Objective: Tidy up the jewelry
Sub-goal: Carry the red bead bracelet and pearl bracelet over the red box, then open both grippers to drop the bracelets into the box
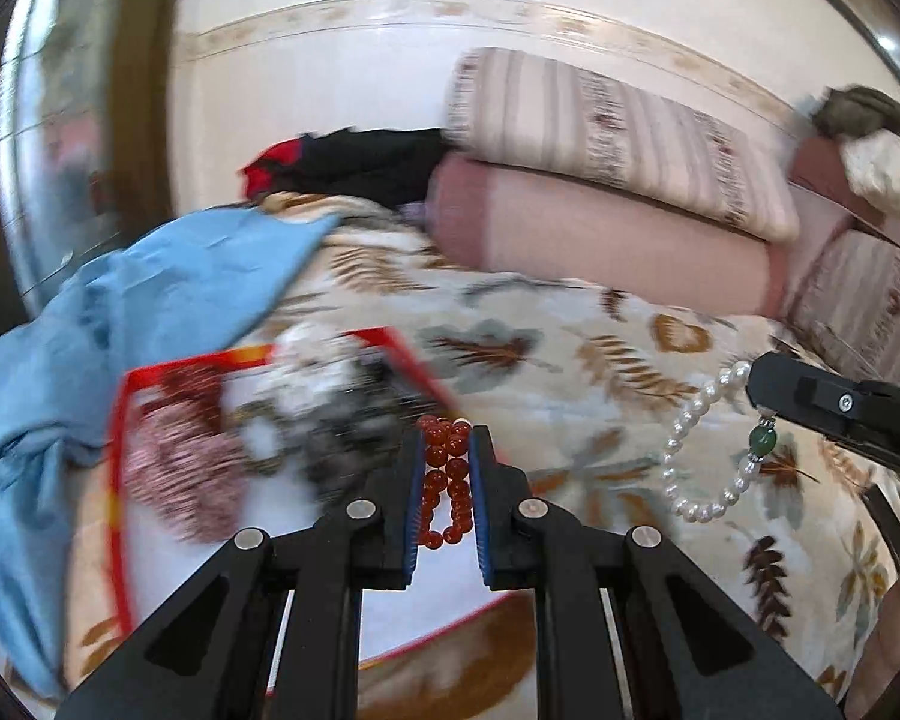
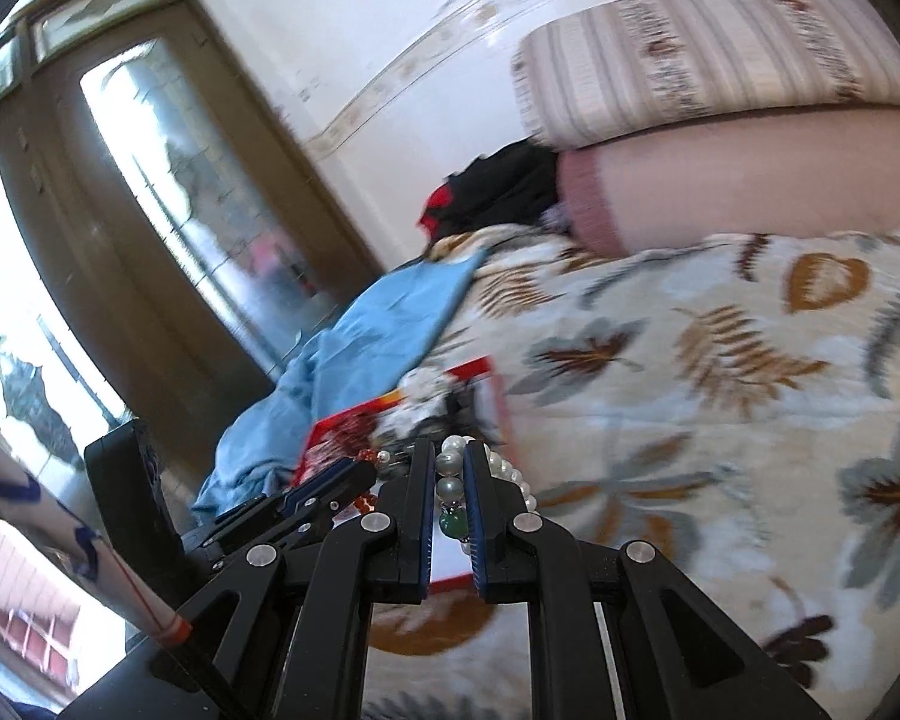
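My left gripper [image 1: 446,438] is shut on a red bead bracelet [image 1: 447,483], whose loop hangs between the blue pads above a red-rimmed tray [image 1: 120,420] heaped with blurred jewelry [image 1: 306,414]. At the right of the left wrist view, my right gripper [image 1: 762,396] carries a white pearl bracelet [image 1: 690,450] with a green stone [image 1: 763,441], which dangles over the bedspread. In the right wrist view the right gripper [image 2: 450,450] is shut on the pearl bracelet [image 2: 450,477], its green stone [image 2: 453,521] between the pads. The left gripper [image 2: 354,474] is beside it at the left, with the tray [image 2: 498,396] beyond.
A leaf-patterned bedspread [image 1: 600,372] covers the bed. A blue cloth [image 1: 150,300] lies left of the tray. Pink and striped bolsters [image 1: 600,180] and dark clothes [image 1: 360,162] lie at the back against the wall. A glazed wooden door [image 2: 168,192] stands at the left.
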A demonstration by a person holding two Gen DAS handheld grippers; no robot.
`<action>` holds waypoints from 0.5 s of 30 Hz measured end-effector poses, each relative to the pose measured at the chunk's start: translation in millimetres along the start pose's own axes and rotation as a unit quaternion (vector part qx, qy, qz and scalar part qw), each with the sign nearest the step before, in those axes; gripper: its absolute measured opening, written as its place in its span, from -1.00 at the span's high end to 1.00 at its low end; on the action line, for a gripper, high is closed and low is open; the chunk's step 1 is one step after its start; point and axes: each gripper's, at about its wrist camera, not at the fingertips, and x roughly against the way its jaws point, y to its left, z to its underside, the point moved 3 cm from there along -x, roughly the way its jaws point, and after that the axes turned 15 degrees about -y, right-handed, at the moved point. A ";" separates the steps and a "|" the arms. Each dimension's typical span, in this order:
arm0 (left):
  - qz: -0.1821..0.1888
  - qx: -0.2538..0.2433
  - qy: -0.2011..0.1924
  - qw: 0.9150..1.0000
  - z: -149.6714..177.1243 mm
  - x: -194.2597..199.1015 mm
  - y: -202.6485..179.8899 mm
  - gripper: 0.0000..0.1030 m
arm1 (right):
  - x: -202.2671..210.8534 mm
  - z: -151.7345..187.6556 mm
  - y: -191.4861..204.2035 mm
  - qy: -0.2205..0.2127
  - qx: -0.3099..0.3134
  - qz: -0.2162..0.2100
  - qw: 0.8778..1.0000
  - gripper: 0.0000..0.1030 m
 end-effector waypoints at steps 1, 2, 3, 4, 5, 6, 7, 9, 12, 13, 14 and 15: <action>-0.010 0.003 0.002 1.000 1.0 2.0 11.0 0.73 | -8.6 2.6 9.4 0.007 0.003 -0.008 1.000 0.79; -0.026 0.006 0.005 1.000 3.8 3.9 24.4 0.73 | -18.4 6.1 19.6 0.015 0.005 -0.018 1.000 0.80; -0.043 0.009 0.009 0.999 7.6 4.6 37.7 0.73 | -24.5 9.0 26.8 0.021 0.007 -0.025 0.999 0.79; -0.057 0.012 0.014 0.998 11.7 3.5 49.6 0.73 | -34.6 13.7 36.6 0.029 0.010 -0.033 0.999 0.79; -0.066 0.016 0.018 0.998 15.1 3.0 57.1 0.73 | -44.0 18.6 44.0 0.036 0.011 -0.039 0.999 0.79; -0.076 0.019 0.025 0.997 19.6 0.1 67.0 0.73 | -53.5 24.6 50.0 0.044 0.010 -0.045 0.998 0.79; -0.085 0.020 0.032 0.996 23.9 -2.2 73.6 0.73 | -63.2 30.8 55.4 0.053 0.008 -0.050 0.997 0.79; -0.098 0.026 0.055 0.993 34.8 -10.0 86.5 0.73 | -82.6 45.6 62.6 0.071 0.007 -0.052 0.996 0.79; -0.109 0.037 0.091 0.989 50.4 -21.2 100.3 0.73 | -108.2 67.3 62.6 0.098 0.008 -0.042 0.994 0.79; -0.112 0.037 0.104 0.987 55.5 -26.1 102.7 0.73 | -116.2 75.6 59.2 0.108 0.009 -0.033 0.994 0.79; -0.112 0.037 0.112 0.987 58.6 -28.4 103.7 0.73 | -121.3 81.0 55.6 0.115 0.010 -0.025 0.993 0.79; -0.112 0.038 0.118 0.986 61.0 -30.2 103.0 0.73 | -125.0 84.8 50.5 0.121 0.012 -0.017 0.992 0.79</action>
